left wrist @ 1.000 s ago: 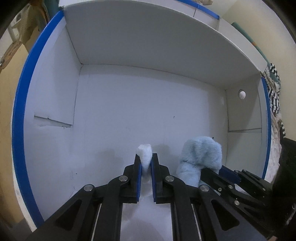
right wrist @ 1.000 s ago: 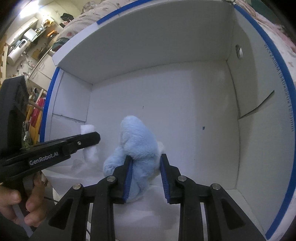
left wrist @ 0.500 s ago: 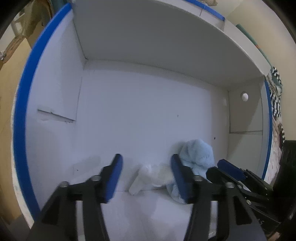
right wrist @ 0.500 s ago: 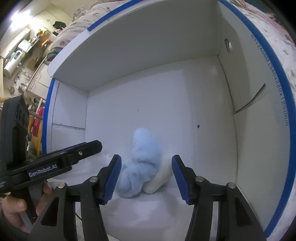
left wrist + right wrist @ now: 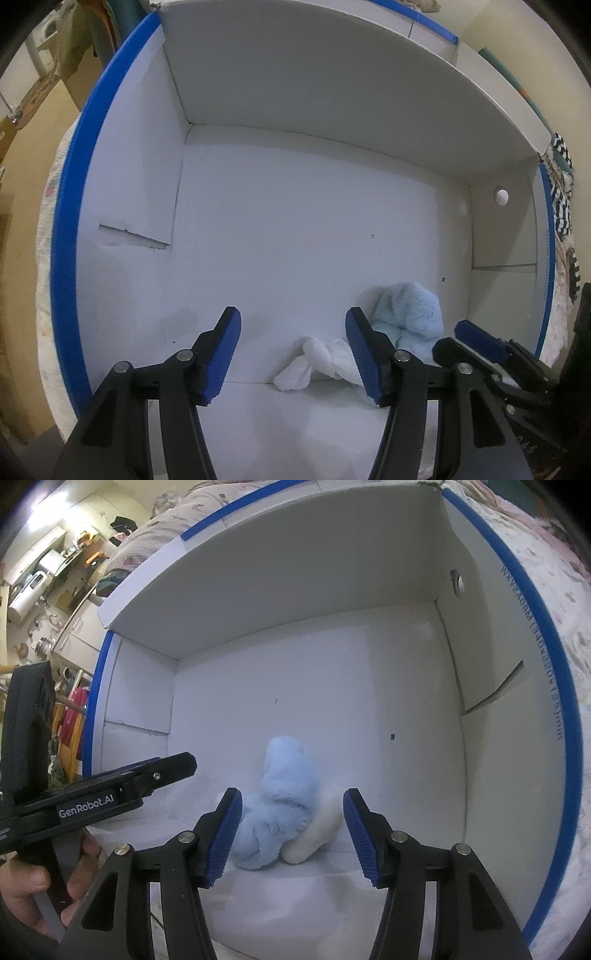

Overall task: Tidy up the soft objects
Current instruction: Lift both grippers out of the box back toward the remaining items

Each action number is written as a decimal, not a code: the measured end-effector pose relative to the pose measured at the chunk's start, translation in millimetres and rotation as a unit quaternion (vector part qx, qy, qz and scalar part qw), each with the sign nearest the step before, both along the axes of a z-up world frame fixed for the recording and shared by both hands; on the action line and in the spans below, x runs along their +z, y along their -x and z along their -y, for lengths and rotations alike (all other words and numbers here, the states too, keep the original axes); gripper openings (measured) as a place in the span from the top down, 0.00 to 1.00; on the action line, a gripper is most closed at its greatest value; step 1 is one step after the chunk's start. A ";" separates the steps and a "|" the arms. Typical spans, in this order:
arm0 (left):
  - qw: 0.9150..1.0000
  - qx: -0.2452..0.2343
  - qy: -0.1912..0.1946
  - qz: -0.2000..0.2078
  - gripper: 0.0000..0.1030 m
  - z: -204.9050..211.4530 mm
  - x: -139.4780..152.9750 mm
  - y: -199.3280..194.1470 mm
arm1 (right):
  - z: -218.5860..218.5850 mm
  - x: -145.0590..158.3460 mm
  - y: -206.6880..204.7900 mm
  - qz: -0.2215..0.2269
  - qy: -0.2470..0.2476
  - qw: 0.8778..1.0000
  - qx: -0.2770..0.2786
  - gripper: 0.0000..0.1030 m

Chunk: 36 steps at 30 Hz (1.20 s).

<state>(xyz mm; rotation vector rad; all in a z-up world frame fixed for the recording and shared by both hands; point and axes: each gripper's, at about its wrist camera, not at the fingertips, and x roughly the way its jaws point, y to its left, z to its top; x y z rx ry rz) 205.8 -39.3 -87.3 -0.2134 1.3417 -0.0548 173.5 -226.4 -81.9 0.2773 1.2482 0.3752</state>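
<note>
A fluffy light-blue soft toy [image 5: 410, 314] [image 5: 284, 805] lies on the floor of a white box with blue rims [image 5: 62, 229] [image 5: 546, 635]. A crumpled white cloth [image 5: 317, 362] lies beside it on the box floor; in the right wrist view a whitish piece [image 5: 317, 834] shows under the toy. My left gripper [image 5: 293, 350] is open and empty, above the white cloth. My right gripper [image 5: 291, 834] is open and empty, just in front of the blue toy; it also shows in the left wrist view [image 5: 480, 339].
The box walls stand on all sides, with a round hole in the right wall [image 5: 501, 195] [image 5: 457, 581]. A patterned bedspread [image 5: 554, 554] lies outside to the right. Shelves with clutter [image 5: 44, 590] are at the far left.
Both grippers opened and let go: the left released the white cloth, the right released the blue toy. Both items dropped to the box floor and the grippers drew back.
</note>
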 end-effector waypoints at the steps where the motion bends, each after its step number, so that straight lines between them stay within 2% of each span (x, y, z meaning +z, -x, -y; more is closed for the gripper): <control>1: 1.000 0.001 -0.002 0.002 0.46 -0.8 1.5 0.3 | 1.0 0.5 0.9 0.001 0.002 1.000 -0.001 0.42; 7: 1.000 0.004 0.002 0.018 0.46 -3.2 14.6 7.2 | 3.0 4.4 4.9 0.013 0.012 1.000 -0.002 0.42; 12: 0.999 0.005 0.002 0.046 0.46 -8.8 35.6 23.3 | 6.4 13.0 10.4 0.029 0.015 0.999 -0.006 0.42; 16: 0.999 -0.012 0.011 0.051 0.46 -12.1 51.5 38.1 | 13.8 25.8 21.3 0.042 0.010 0.999 -0.015 0.42; 20: 0.998 -0.013 -0.003 0.065 0.46 -19.3 69.4 54.0 | 14.7 37.6 35.6 0.049 0.005 0.999 -0.002 0.42; 28: 0.997 -0.016 -0.008 0.074 0.46 -30.2 83.9 86.7 | 13.8 71.2 68.7 0.072 -0.013 0.997 0.003 0.42; 32: 0.996 -0.012 -0.014 0.089 0.36 -39.0 92.0 103.1 | 17.0 74.0 86.4 0.077 -0.004 0.997 -0.004 0.42; 36: 0.994 0.000 -0.031 0.105 0.35 -52.5 90.2 116.9 | 26.5 62.6 93.8 0.063 -0.005 0.998 -0.023 0.42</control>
